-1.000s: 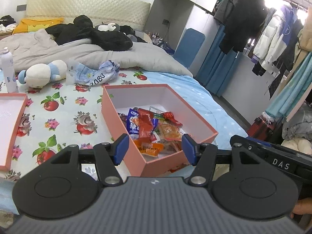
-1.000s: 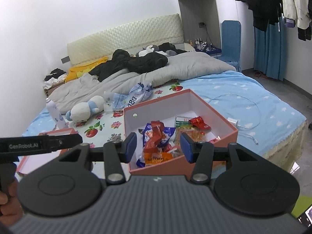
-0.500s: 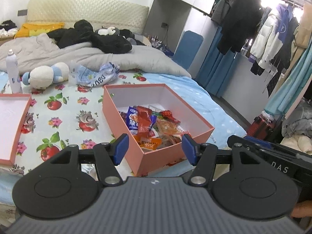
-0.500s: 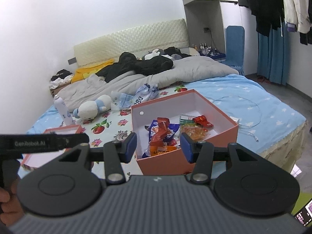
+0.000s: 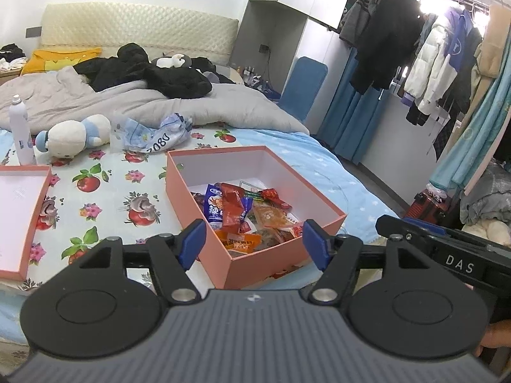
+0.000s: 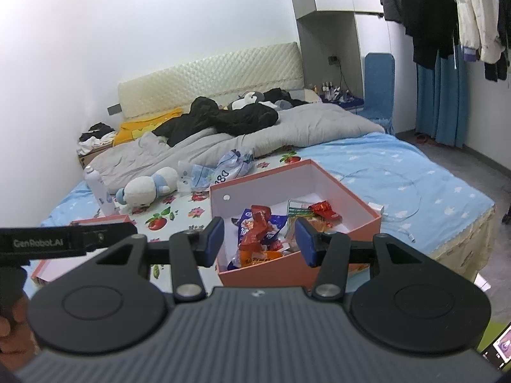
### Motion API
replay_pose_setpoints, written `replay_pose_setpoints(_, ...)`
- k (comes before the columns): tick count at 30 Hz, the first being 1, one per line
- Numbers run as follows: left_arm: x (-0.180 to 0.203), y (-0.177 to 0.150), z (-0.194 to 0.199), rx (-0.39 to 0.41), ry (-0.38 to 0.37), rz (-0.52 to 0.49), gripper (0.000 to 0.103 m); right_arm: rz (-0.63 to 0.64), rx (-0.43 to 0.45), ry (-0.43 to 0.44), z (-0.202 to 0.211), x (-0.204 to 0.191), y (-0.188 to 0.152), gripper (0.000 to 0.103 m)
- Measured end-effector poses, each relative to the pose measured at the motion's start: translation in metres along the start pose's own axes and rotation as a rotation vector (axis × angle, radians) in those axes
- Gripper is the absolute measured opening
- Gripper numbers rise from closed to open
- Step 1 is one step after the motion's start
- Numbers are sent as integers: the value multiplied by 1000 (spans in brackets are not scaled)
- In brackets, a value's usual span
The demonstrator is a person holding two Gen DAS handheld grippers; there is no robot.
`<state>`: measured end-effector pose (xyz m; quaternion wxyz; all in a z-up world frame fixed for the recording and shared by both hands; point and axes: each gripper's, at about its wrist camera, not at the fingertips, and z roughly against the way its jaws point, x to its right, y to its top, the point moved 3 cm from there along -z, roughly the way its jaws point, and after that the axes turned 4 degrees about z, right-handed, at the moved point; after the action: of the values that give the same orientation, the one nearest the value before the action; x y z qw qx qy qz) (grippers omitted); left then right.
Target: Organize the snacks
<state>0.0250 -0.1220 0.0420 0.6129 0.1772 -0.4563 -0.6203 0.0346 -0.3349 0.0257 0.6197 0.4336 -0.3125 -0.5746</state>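
Observation:
A pink cardboard box (image 5: 274,263) (image 6: 345,188) stands open on the bed, near its foot. Inside lie several wrapped snacks (image 5: 238,212) (image 6: 260,233) in red, blue and orange. My left gripper (image 5: 254,244) hovers short of the box's near corner; its jaws are opening and nothing is between them. My right gripper (image 6: 258,241) hangs in front of the box too, open and empty. The pink lid (image 5: 19,214) (image 6: 52,263) lies upside down to the left.
A white plush toy (image 5: 72,135) (image 6: 147,188), a white spray bottle (image 5: 19,134) (image 6: 99,194) and a crumpled plastic bag (image 5: 153,132) (image 6: 220,169) lie beyond the box. A grey duvet (image 5: 207,108) with dark clothes covers the bed's head. Coats hang at the right. A white cable (image 6: 396,191) trails right of the box.
Both grippers have drawn back from the box, which now looks smaller and farther. The left jaws have spread a little wider.

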Motion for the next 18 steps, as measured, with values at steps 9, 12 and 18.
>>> replay_pose_setpoints(9,-4,5,1,4,20,6,88,-3,-9,5,-1,0,1,52)
replay_pose_setpoints(12,-10,8,2,27,60,4,102,-3,1,7,-1,1,1,72)
replay_pose_setpoints(18,-27,13,-14,-20,109,24,103,6,16,-41,-5,6,3,103)
